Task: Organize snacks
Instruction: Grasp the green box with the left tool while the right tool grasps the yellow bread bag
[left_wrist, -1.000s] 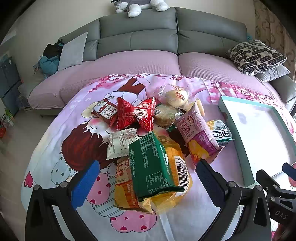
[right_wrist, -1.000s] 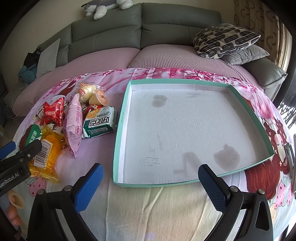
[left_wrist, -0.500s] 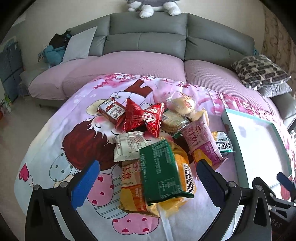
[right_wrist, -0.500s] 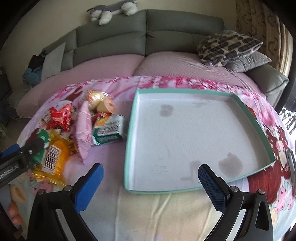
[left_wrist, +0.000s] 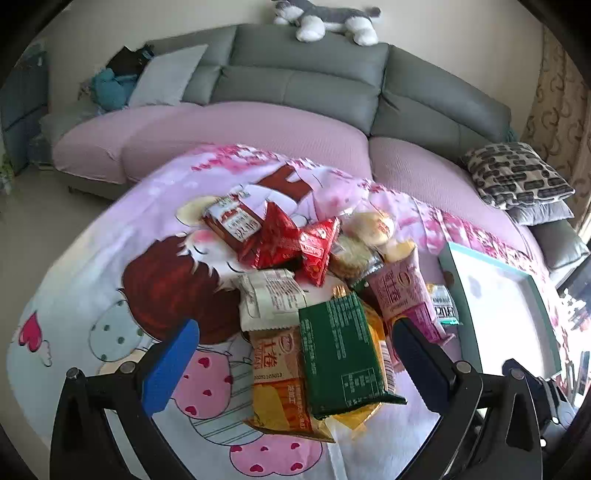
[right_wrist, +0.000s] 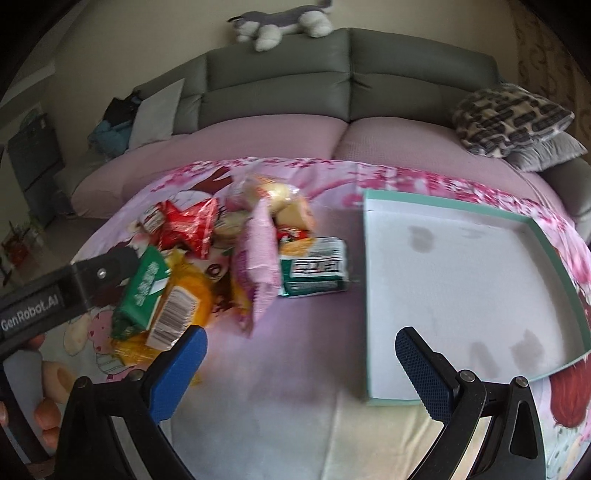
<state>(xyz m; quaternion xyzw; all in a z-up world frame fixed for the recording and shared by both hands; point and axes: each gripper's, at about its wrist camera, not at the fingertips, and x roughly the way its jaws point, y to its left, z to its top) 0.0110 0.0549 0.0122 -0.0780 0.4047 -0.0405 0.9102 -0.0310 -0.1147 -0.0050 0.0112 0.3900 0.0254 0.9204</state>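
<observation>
A pile of snack packets lies on a pink cartoon cloth. In the left wrist view a dark green packet (left_wrist: 341, 354) lies on an orange packet (left_wrist: 277, 384), with a white packet (left_wrist: 269, 299), red packets (left_wrist: 291, 240) and a pink packet (left_wrist: 402, 295) behind. My left gripper (left_wrist: 295, 354) is open, its jaws either side of the green packet's near end, holding nothing. In the right wrist view my right gripper (right_wrist: 299, 358) is open and empty over bare cloth between the pile (right_wrist: 236, 254) and a white tray with a teal rim (right_wrist: 367, 306). A green-white packet (right_wrist: 316, 273) lies beside the tray.
A grey sofa with pink covers (left_wrist: 258, 122) stands behind the cloth, with patterned cushions (left_wrist: 517, 177) at right and a plush toy (left_wrist: 325, 18) on its back. The left gripper's body (right_wrist: 55, 295) shows at the left of the right wrist view.
Both grippers have swung left. In the right wrist view the tray has slid to the right and the snack pile has come toward the middle. Both stay open.
</observation>
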